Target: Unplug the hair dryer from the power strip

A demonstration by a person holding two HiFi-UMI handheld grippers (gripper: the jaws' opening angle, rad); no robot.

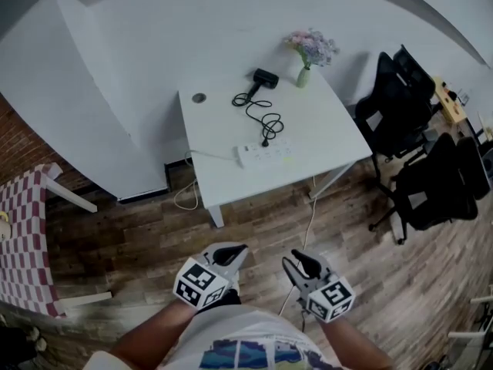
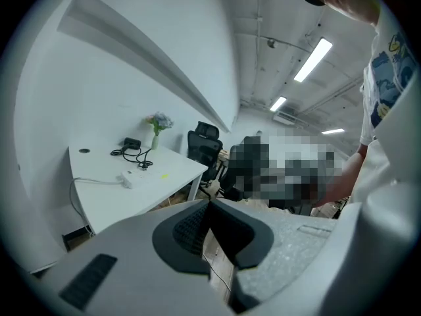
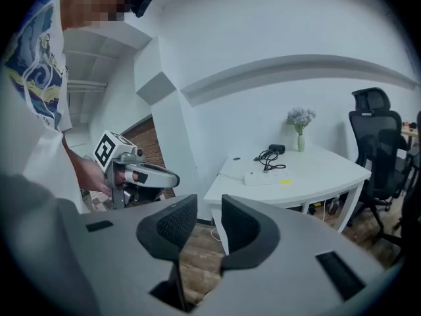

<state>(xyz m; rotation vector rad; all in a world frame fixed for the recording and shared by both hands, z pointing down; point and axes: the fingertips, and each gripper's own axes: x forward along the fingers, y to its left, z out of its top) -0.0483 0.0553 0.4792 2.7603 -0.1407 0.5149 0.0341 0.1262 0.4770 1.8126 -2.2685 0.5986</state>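
Hair dryer: lying upper centre on the tabletop, its cord running into the power strip just below.
Left claw: pressing together, empty.
Right claw: standing spread, empty.
Both are hovering at lower frame, well apart from the strip.
Advice: steadying the strip while pulling the plug straight.

The black hair dryer lay on its side near the far edge of the white counter. Its black cord ran in loose loops toward the near edge. Its plug stood in the white power strip, which lay flat near that edge.
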